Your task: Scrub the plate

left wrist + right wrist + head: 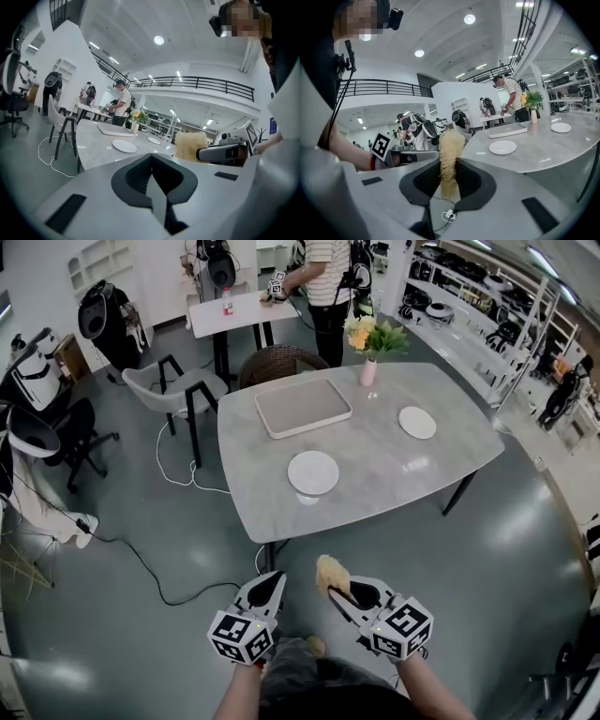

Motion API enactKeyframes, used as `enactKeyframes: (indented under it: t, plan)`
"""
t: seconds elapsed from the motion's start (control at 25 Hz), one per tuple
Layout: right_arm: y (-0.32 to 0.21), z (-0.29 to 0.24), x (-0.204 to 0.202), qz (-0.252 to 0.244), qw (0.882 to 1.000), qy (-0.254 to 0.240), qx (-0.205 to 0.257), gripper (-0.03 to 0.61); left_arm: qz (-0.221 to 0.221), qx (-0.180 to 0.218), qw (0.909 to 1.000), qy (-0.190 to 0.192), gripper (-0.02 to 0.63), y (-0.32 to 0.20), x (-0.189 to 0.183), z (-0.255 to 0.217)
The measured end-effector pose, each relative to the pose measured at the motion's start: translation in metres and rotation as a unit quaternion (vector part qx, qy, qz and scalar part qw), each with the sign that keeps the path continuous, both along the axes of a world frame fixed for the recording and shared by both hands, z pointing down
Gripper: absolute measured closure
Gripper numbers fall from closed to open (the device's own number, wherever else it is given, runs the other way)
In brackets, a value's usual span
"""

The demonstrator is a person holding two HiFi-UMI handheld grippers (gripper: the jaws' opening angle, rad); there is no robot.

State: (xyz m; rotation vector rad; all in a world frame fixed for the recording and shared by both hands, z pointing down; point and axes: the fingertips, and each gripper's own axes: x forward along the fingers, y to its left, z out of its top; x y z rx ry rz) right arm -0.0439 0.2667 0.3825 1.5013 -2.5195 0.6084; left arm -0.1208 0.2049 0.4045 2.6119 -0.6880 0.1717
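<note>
Two plates on the desk, nearer plate and far plate, both well ahead of your fingers. Right gripper pinches the scrubber; left gripper is pressed together, empty. Looks like the approach step. Next, bring the scrubber down onto the nearer plate.

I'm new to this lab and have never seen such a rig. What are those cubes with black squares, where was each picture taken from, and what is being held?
There is no robot here. A person holds a two-jaw tool in each hand, and the marker cubes are part of those tools. The head view comes from a camera on the person's head looking down. The other two views come from cameras riding on each gripper, looking along its jaws. The left gripper has its jaws together, with nothing between them. The right gripper clamps a pale fibrous scrubber. Ahead, the grey table carries a near plate, a far plate, a tray and a vase of flowers.
</note>
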Motion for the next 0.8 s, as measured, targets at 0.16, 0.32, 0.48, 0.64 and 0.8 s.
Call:
enactKeyframes:
  t: [0.16,0.32,0.48,0.64,0.8]
  plan:
    - [-0.016,0.008,0.01,-0.003,1.0,-0.008,-0.005,0.497,0.008,-0.001,1.0,-0.003,0.6,-0.017,0.016,0.004]
    - [-0.04,0.015,0.023,-0.009,1.0,-0.001,-0.01,0.497,0.012,-0.011,0.9998,-0.009,0.601,-0.041,0.037,0.017]
    - [-0.068,0.02,0.051,-0.002,1.0,0.01,-0.017,0.497,0.025,-0.019,0.9994,-0.01,0.6,-0.072,0.066,0.027]
    - [-0.102,0.02,0.08,0.004,1.0,0.012,-0.023,0.497,0.037,-0.015,0.9991,-0.01,0.6,-0.11,0.1,0.024]
    - [-0.131,0.023,0.099,0.01,0.999,0.012,-0.032,0.497,0.054,-0.013,0.9984,-0.015,0.6,-0.138,0.125,0.023]
